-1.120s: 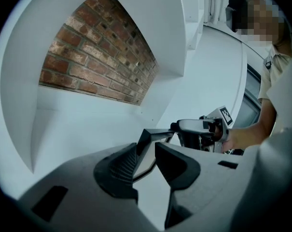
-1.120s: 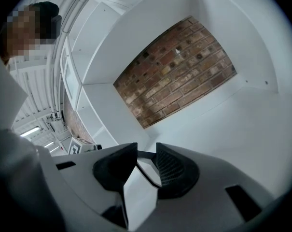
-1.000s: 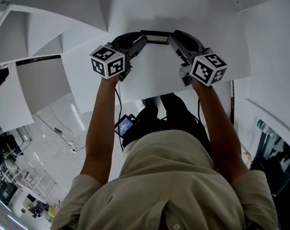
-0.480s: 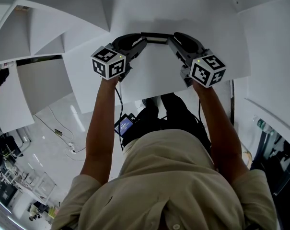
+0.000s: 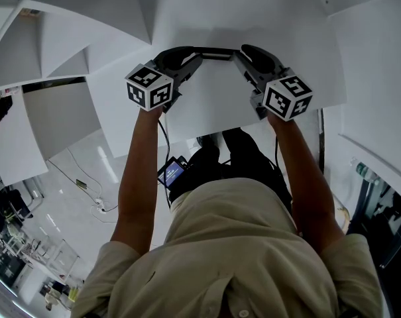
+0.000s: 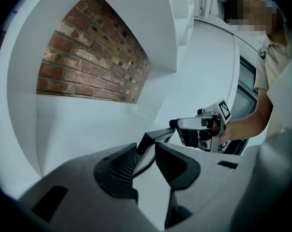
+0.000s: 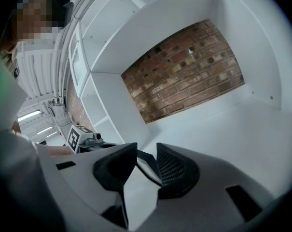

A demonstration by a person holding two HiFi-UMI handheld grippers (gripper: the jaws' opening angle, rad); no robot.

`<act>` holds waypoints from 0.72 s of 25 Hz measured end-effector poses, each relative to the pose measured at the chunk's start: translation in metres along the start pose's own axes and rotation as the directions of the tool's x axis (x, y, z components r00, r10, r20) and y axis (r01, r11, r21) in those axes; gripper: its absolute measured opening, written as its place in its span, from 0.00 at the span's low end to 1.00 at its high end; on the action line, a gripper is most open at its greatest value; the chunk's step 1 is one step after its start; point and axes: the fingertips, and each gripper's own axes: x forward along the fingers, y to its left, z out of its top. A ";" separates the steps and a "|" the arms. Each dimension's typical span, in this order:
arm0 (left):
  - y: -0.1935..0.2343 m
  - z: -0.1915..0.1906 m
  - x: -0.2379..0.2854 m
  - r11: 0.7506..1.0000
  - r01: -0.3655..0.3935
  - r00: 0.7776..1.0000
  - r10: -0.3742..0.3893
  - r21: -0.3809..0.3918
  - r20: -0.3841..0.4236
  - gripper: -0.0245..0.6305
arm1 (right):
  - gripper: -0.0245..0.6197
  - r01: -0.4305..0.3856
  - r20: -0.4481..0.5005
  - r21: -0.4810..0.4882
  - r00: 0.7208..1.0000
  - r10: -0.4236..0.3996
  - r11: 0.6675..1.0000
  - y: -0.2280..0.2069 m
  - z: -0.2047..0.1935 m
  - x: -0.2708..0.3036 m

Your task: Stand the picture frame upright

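Head view: looking down past two bare arms (image 5: 137,177) at a white shelf (image 5: 207,105). Holding a thin black picture frame (image 5: 217,50) by both ends, with the left gripper (image 5: 195,56) on its left end and the right gripper (image 5: 241,56) on its right end. Held over the far part of the shelf, long side going across.

Left gripper view: pinched tight on one corner of the picture frame (image 6: 153,138), with both dark pads touching it. Running from there over to the right gripper (image 6: 203,129) at the other end. Behind it all, a red brick wall (image 6: 92,66) at the back of the shelf. Hard to tell if resting on the shelf floor or lifted off it.

Right gripper view: squeezed on the other corner of the picture frame (image 7: 146,166), with no gap at the pads. Off to the left, the left gripper (image 7: 80,139) with its marker cube. Same brick wall (image 7: 184,71) up behind.
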 end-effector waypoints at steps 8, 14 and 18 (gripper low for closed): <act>-0.002 -0.001 -0.003 1.000 -0.004 1.000 0.004 0.013 -0.006 0.19 | 0.22 -0.014 -0.004 0.005 1.000 0.014 1.000 0.001 -0.001 0.000; -0.003 -0.002 -0.005 1.000 -0.010 1.000 0.010 0.018 -0.008 0.19 | 0.22 -0.021 -0.004 0.003 1.000 0.021 1.000 0.001 -0.001 0.000; -0.002 -0.002 -0.008 1.000 -0.020 1.000 0.020 0.020 -0.007 0.19 | 0.22 -0.025 -0.004 -0.001 1.000 0.025 1.000 0.001 -0.002 0.000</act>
